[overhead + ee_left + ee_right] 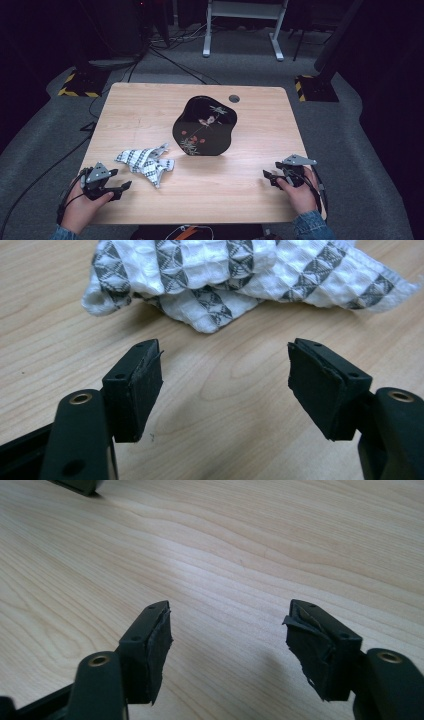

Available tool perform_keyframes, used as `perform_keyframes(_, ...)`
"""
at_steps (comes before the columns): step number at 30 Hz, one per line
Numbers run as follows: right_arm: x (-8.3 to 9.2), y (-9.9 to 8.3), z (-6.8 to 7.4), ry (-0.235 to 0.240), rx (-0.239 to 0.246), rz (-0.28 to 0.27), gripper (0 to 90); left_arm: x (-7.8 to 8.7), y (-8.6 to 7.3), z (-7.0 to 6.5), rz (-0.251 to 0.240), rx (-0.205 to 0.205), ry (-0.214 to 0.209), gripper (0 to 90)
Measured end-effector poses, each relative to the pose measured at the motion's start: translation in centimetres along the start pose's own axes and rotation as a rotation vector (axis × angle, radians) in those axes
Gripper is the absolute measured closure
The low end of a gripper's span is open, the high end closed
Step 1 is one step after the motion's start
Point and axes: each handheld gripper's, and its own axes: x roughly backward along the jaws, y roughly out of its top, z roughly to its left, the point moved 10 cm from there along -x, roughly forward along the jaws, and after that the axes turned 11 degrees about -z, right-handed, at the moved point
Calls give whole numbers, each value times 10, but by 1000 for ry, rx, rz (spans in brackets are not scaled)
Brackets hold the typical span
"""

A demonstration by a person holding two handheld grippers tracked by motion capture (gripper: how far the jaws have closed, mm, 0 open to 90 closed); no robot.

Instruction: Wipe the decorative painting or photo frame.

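High view: the wooden counter (pixel 150 105) carries a black lacquered tray (pixel 204 126) at its middle; a crumpled patterned cloth (pixel 145 163) lies near its front left, just ahead of the left tongs (pixel 123 189), released. Right tongs (pixel 269 177), released, grasp nothing.

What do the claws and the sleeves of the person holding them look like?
Each claw, the left claw and the right claw, is black, with a grey three-cornered plate on top and a black cable trailing back past the wrist. Up close, the fingers are black blocks with small screw holes, faced with worn, frayed black padding, on arms with brass-coloured pivots. The person wears blue denim sleeves.
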Motion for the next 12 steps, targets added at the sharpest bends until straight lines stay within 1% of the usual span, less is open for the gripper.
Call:
perform_keyframes(1,0,-2,-1,-8,0,1,349,-1,1,-1,-8,3,3,303)
perform_keyframes(2,-1,-2,-3,-14,1,-4,349,-2,1,-2,-10,10,-3,303)
perform_keyframes(3,-1,-3,-4,-17,1,-1,348,-3,0,-3,-7,7,-13,302)
perform_keyframes(4,-2,-4,-5,-20,3,1,347,-4,0,-4,-8,11,-12,303)
perform_keyframes(5,-2,-4,-5,-21,-1,-2,346,-5,-2,-4,-4,7,-16,303)
perform_keyframes(7,-2,-5,-6,-23,-2,1,346,-6,-4,-5,6,11,-27,302)
perform_keyframes(12,-4,-8,-6,-22,-1,10,345,-7,-5,-7,12,16,-39,298)
